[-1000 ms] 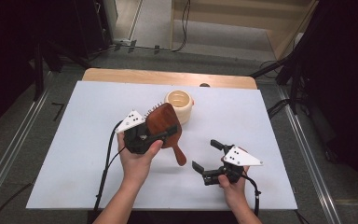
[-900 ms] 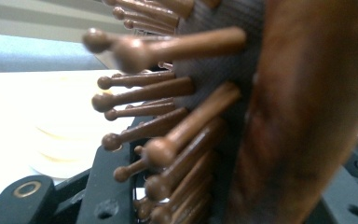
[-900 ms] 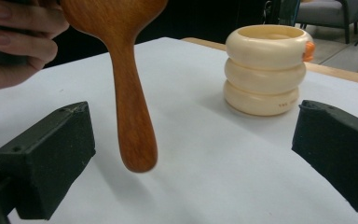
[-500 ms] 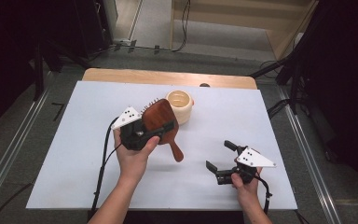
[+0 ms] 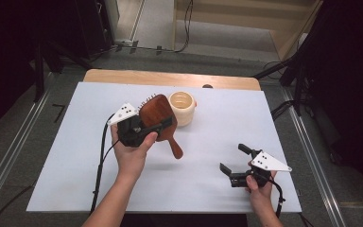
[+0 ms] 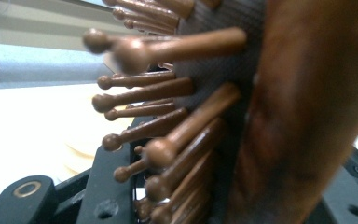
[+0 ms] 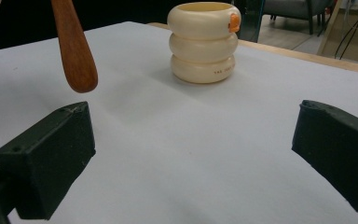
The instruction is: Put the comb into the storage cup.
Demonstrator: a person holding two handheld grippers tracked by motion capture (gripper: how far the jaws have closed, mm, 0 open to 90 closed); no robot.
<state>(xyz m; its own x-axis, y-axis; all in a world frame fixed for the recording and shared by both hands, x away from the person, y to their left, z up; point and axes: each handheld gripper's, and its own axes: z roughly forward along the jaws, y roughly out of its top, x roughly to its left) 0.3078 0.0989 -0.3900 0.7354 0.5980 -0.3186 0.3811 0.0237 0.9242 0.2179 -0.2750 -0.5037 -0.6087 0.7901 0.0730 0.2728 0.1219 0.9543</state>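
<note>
My left gripper (image 5: 144,130) jaws clamp the brown wooden paddle hairbrush (image 5: 157,119), now lifted off the bench (image 5: 75,156) beside the cream ribbed cup (image 5: 182,108). My right gripper (image 5: 238,165) has pulled back right, near edge, jaws wide, empty; brush looks handed over.

small dark lettering runs along the lowest ring of the cream cup (image 7: 203,43), right gripper view. too small to read. no other writing legible.

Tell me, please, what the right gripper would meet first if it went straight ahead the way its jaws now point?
Probably the cream ringed cup. The right gripper, jaws open, faces it across bare white table cover. The hairbrush handle hangs off to one side.
</note>
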